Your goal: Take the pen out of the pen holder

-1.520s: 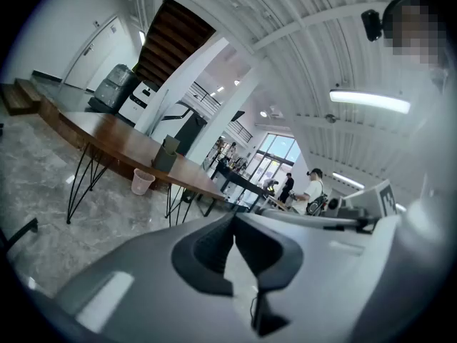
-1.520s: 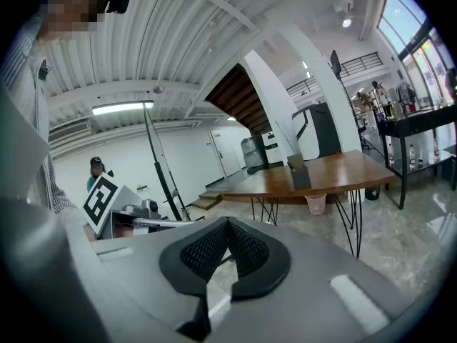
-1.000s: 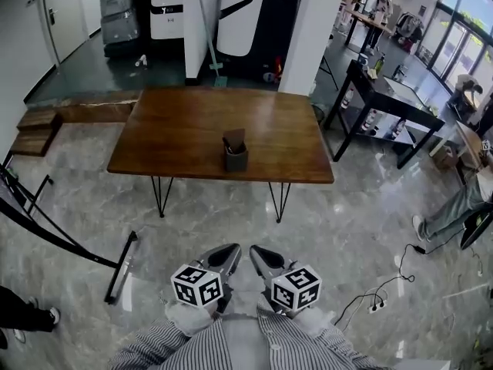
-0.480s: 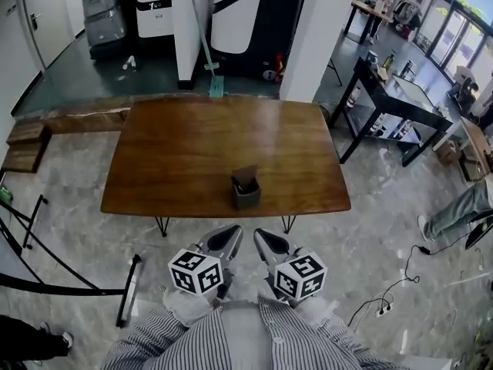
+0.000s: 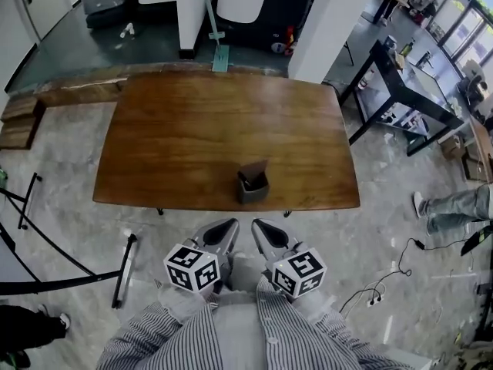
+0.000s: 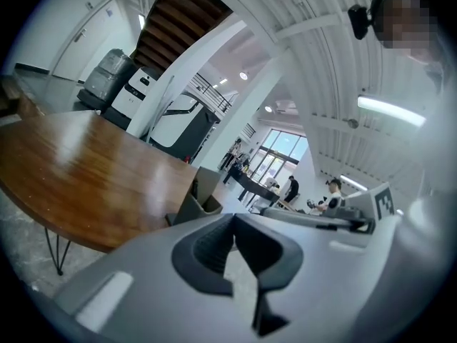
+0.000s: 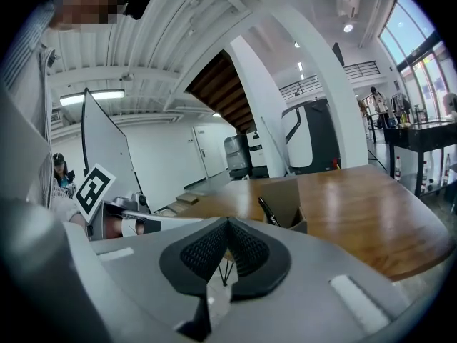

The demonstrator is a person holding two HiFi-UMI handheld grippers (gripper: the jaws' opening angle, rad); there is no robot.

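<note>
Standing short of the wooden table (image 5: 192,137), left gripper (image 5: 229,227) and right gripper (image 5: 259,227) pressed shut and empty, aimed toward the pen holder (image 5: 253,189) and its black pen (image 7: 268,211), apparently readied for the reach.

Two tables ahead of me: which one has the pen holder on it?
The brown wooden table, straight ahead; the pen holder stands near its front edge. The black table stands off to the right.

We see a shirt (image 5: 235,336) with thin grey and white stripes and long sleeves (image 5: 158,338). The left gripper (image 5: 228,227) and the right gripper (image 5: 260,228) have smooth light grey shells that narrow toward the front. Each one carries a white cube (image 5: 192,267) with black square markers. The inner pads (image 6: 207,249) are black and finely ribbed.
</note>
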